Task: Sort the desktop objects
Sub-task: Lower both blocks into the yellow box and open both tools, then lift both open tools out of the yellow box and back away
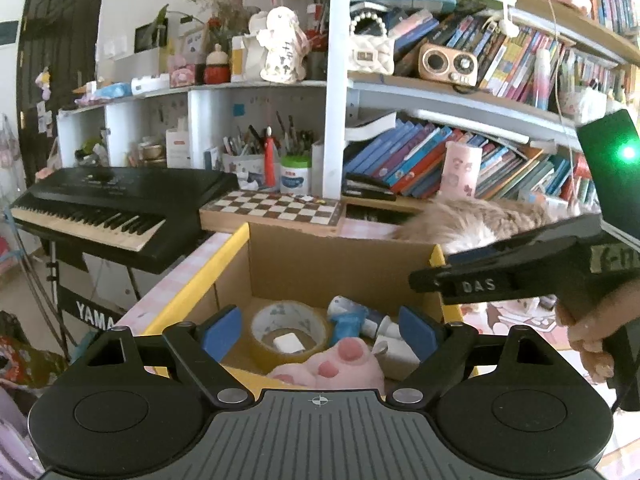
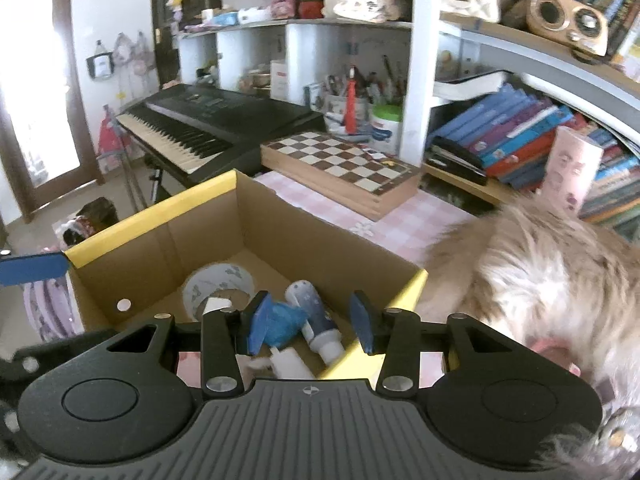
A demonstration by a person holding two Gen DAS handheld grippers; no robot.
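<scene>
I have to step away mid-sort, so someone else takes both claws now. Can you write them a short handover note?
Left claw: open and empty, hovering over the near edge of the cardboard box.
Right claw: partly open, nothing between its pads, also above the box.
In the box: tape roll with a small white block in its hole, blue-and-white tube, blue crumpled item, white plug-like piece, pink paw-shaped plush at the near wall.
Done: those items are boxed.
Left: a large furry item lies on the desk beside the box; whether it goes in is unclear.
</scene>
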